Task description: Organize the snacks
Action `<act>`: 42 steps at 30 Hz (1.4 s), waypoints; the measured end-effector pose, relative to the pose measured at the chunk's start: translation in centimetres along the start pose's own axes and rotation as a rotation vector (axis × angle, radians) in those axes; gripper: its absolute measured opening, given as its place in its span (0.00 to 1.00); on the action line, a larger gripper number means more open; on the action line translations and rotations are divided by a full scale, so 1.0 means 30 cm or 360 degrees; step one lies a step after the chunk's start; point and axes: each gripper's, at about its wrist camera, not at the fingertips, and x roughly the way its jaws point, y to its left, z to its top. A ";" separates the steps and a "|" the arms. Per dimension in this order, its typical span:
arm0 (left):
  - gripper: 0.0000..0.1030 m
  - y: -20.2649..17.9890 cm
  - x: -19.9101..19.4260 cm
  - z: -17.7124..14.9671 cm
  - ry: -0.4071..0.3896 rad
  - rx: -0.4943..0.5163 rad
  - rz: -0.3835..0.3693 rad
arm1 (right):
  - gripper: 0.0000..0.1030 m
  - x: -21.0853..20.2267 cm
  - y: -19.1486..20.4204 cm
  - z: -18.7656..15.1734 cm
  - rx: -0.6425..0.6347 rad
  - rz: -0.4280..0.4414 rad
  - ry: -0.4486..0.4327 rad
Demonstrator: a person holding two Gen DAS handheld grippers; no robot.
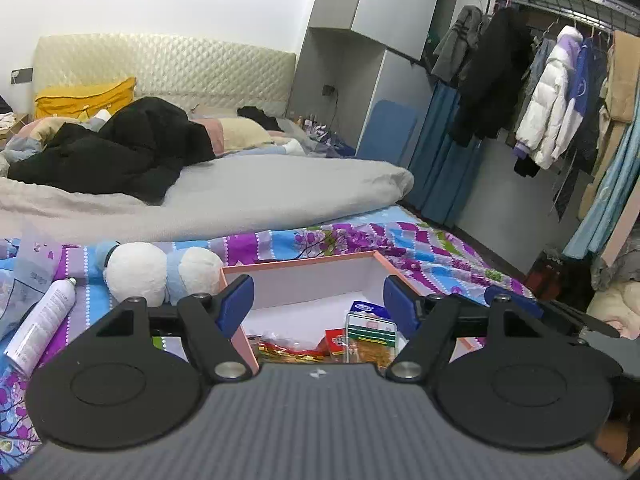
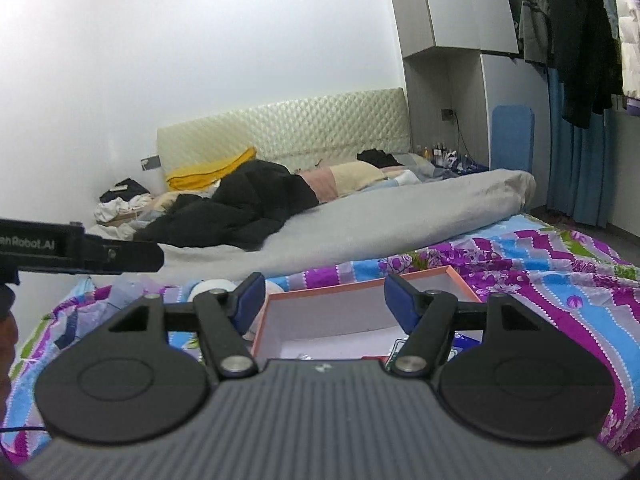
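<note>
Snacks [image 1: 360, 336] lie inside a box [image 1: 304, 262] with peach-pink walls and a white inside, which sits on a patterned purple and blue sheet [image 1: 420, 248] spread over the bed [image 1: 248, 196]. Behind the sheet, grey bedding covers the bed, with a black coat [image 1: 132, 148] heaped on it and a yellow pillow [image 1: 86, 98] against the quilted headboard [image 1: 168, 66]. Clothes [image 1: 552, 96] hang from a rack at the right of the room. Left of the box, touching its wall, lies a plush toy [image 1: 160, 270], white and pale blue, and further left a white spray can [image 1: 42, 326] lies on its side. In the box the packets gather at the near right: a red and gold one, a clear green-striped one and a blue-topped one leaning on it. The left gripper [image 1: 318, 300] is above the near side of the box, jaws wide apart with nothing between them. The right gripper [image 2: 324, 298] is likewise spread and empty over the box's near edge.
</note>
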 end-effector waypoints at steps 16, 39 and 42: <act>0.74 -0.036 -0.261 -0.154 0.0032 -0.0003 -0.0002 | 0.66 -0.224 0.059 -0.078 0.0068 0.0019 0.0048; 0.95 -0.058 -0.296 -0.271 0.0108 -0.0023 0.0024 | 0.66 -0.337 0.013 -0.195 0.0088 -0.0114 0.0135; 0.97 -0.056 -0.293 -0.267 0.0108 -0.0026 0.0034 | 0.66 -0.338 0.012 -0.200 0.0078 -0.0126 0.0136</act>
